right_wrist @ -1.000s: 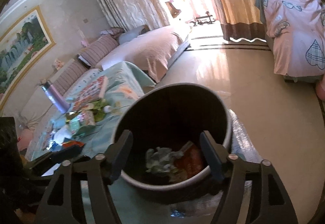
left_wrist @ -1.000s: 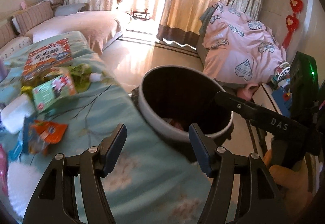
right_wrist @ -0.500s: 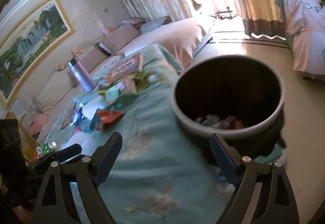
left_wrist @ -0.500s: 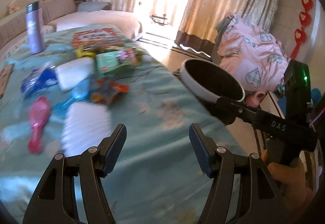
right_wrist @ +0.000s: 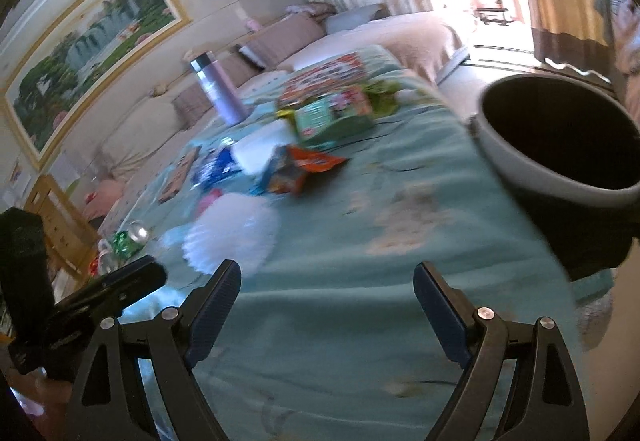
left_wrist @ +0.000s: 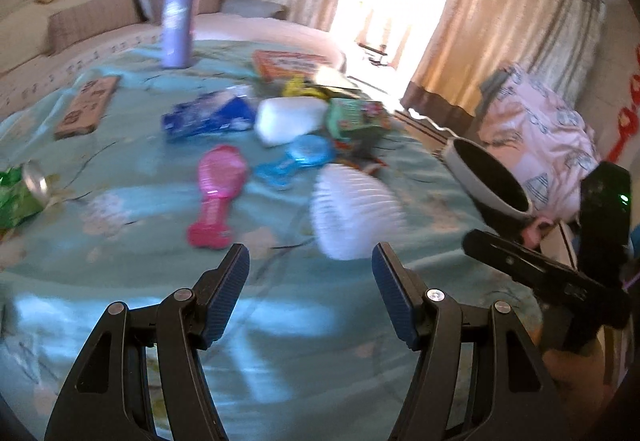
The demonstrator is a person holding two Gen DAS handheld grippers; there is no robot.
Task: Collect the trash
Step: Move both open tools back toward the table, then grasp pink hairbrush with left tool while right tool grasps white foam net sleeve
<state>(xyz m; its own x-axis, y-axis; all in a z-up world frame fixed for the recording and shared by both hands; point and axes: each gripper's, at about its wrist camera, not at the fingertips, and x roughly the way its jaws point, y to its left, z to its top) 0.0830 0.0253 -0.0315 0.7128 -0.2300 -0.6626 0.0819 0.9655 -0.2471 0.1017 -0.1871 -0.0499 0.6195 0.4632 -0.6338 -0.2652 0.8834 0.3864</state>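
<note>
Both tongs were open and empty: left tongs sat just short of the white pleated paper on the worktop, dead ahead, nearer than right tongs; bin stood off right.
</note>
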